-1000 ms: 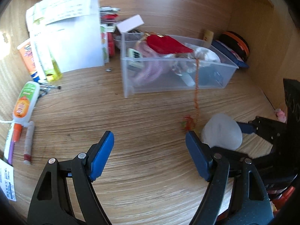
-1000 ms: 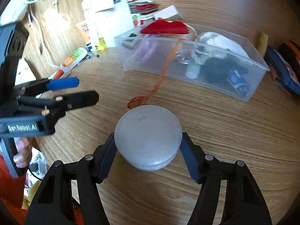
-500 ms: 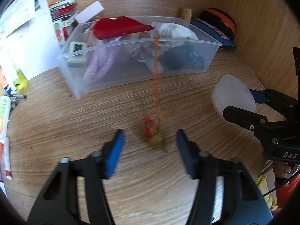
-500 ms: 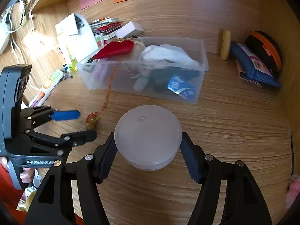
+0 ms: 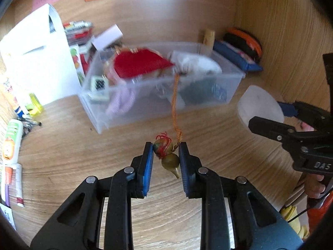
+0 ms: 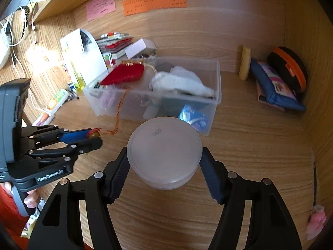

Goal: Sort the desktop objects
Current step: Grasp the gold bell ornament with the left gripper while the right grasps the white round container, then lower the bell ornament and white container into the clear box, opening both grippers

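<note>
A bin point(image 6: 214, 79) stands mid-desk point(image 6: 260, 141) near the back wall, a cord point(image 5: 174, 106) trailing over its front rim to a charm point(image 5: 166, 156), a pouch point(image 6: 272, 87) in the right back corner, tubes point(image 5: 11, 139) at the left edge.

The desk point(image 6: 249, 145) is light wood grain. The bin point(image 6: 217, 83) is clear plastic, holding a red pouch point(image 6: 124, 74) and white cloth point(image 6: 183, 82). An orange cord point(image 5: 174, 108) ends in an olive-green gourd charm point(image 5: 169, 160) with red threads. The round container point(image 6: 164, 152) is frosted white.
</note>
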Available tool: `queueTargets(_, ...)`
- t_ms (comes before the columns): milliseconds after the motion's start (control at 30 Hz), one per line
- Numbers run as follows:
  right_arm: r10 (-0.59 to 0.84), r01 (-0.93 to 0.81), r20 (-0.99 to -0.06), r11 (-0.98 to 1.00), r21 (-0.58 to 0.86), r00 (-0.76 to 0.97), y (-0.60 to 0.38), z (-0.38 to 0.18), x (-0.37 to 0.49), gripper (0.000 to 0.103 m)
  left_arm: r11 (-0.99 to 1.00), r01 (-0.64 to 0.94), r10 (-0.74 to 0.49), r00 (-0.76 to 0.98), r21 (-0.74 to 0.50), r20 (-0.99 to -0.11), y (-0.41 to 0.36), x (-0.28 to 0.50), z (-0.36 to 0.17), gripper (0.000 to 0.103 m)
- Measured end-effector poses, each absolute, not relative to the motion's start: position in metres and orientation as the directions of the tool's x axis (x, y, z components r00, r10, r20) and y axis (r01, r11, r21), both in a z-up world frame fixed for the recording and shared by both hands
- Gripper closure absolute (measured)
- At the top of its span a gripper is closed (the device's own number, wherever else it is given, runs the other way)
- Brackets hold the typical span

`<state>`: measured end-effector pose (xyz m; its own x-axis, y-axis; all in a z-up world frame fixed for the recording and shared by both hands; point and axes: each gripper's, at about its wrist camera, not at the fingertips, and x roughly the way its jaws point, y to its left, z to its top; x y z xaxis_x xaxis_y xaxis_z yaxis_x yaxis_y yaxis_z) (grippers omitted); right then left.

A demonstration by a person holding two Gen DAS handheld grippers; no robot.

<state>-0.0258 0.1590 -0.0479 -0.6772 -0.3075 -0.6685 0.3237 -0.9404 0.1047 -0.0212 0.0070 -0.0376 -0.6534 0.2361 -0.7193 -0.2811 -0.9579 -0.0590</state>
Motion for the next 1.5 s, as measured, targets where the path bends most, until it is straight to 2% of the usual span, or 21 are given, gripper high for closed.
queueTargets(533, -0.314, 0.324, -0.548, -0.943, 0.081, -0.776, 0.150, 0.012, -0.036, 0.040, -0.953, -0.281, 0.297, -0.800, -0.112, -0.521, -0.022, -0.011, 0.042, 0.079)
queueTargets(700, -0.321, 0.331, -0.518, -0.941, 0.076, -0.793, 0.146, 0.026, -0.044, 0.040, -0.957, -0.265, 0.289, -0.821, -0.121, -0.492, -0.030, -0.021, 0.052, 0.079)
queueTargets(933, -0.330, 0.339, -0.516, -0.937, 0.080, -0.791, 0.140, 0.027, -0.067, 0.040, -0.967, -0.212, 0.254, -0.817, -0.141, -0.517, -0.044, -0.051, 0.045, 0.079)
queueTargets(1133, -0.306, 0.312, -0.575, -0.946, 0.091, -0.759, 0.142, 0.007, -0.099, 0.040, -0.942, -0.230, 0.331, -0.756, -0.243, -0.565, -0.054, -0.078, 0.027, 0.079)
queueTargets(1300, -0.272, 0.275, -0.633, -0.957, 0.096, -0.725, 0.146, -0.015, -0.123, 0.040, -0.935, -0.267, 0.354, -0.723, -0.233, -0.593, -0.033, -0.090, 0.016, 0.079)
queueTargets(1500, -0.270, 0.265, -0.653, -0.958, 0.109, -0.708, 0.151, -0.029, -0.132, 0.040, -0.934, -0.303, 0.352, -0.683, -0.190, -0.640, -0.004, -0.110, 0.001, 0.079)
